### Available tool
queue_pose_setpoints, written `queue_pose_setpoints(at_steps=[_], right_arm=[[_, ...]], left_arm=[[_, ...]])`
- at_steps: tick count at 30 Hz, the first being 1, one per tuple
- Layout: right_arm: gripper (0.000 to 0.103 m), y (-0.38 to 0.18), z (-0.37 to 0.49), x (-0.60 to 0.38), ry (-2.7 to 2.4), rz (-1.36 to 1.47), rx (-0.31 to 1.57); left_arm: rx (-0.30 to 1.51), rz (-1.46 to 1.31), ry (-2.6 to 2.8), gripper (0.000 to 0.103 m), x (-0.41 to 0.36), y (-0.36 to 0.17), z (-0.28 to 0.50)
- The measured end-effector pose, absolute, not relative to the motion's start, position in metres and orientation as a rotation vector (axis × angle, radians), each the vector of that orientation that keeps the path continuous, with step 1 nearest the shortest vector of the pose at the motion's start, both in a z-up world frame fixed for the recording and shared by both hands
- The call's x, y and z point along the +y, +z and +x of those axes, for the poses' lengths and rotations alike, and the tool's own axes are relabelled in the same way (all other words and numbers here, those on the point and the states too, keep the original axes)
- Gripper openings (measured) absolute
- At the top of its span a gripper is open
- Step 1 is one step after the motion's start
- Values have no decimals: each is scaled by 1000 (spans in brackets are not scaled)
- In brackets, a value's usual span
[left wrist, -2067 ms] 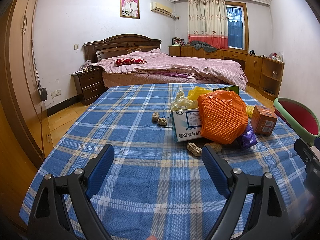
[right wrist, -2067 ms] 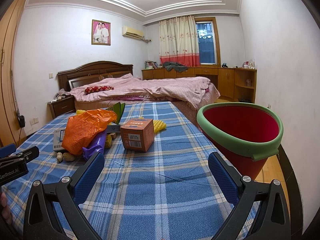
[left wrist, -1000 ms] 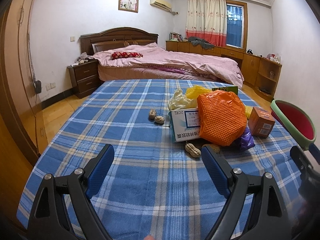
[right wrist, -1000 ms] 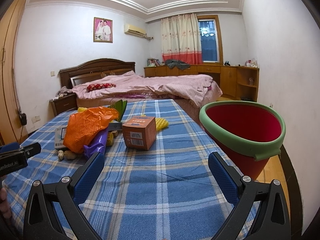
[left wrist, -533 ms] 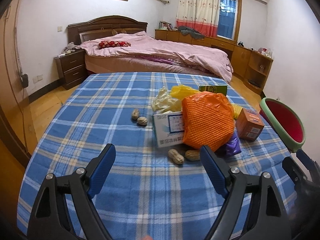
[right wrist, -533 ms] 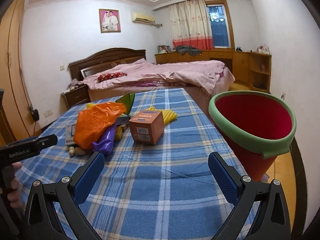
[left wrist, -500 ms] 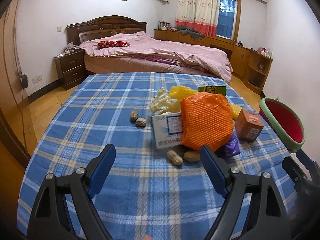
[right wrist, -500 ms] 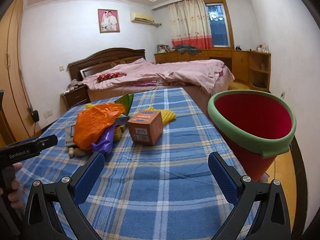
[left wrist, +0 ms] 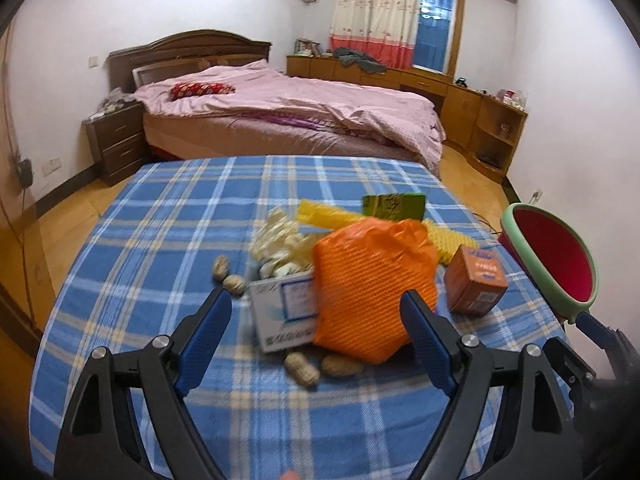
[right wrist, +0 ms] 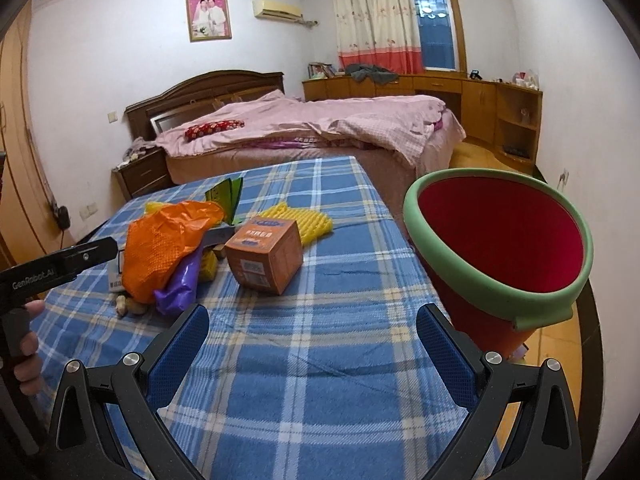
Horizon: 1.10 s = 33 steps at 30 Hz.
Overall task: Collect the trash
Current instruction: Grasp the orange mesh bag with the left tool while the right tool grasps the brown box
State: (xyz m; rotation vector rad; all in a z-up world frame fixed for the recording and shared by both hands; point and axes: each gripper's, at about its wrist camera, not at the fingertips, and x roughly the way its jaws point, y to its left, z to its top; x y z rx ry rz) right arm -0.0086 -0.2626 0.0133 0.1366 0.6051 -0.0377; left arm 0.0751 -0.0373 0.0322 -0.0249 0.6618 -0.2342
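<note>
Trash pile, on blue plaid desk: orange mesh bag topmost, leaning on white carton; peanuts at its near foot. From left tool, released and empty, the bag lies at 12 o'clock, just ahead between the spread jaws; its long axis runs roughly 12 to 6. Left is judged nearer.

Orange box: 11 o'clock of right tool, also released.

Red bin with green rim: 2 o'clock of right tool, beside the desk edge; nothing visible inside.
</note>
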Motion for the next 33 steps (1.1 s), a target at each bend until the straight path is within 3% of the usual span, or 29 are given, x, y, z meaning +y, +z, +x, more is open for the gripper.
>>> queue_pose_setpoints(at_steps=[15,23,25,28,33], right_arm=[[103,20,0,-283,-65,181,629],[103,21,4,-283,-56,199,643],[103,22,7,-281,-56,200,641],[103,26,13,-274,-54,200,643],[103,29,26,-261,-49,203,664]], left_arm=[[765,31,-214,85,-78,10,117],[778,0,-220,42,-66,7,121],[787,-22,-263,27,-63,7,124],[793,-47,-331,18,-62,8,125],[755,-74,-401,15,-54,17,125]])
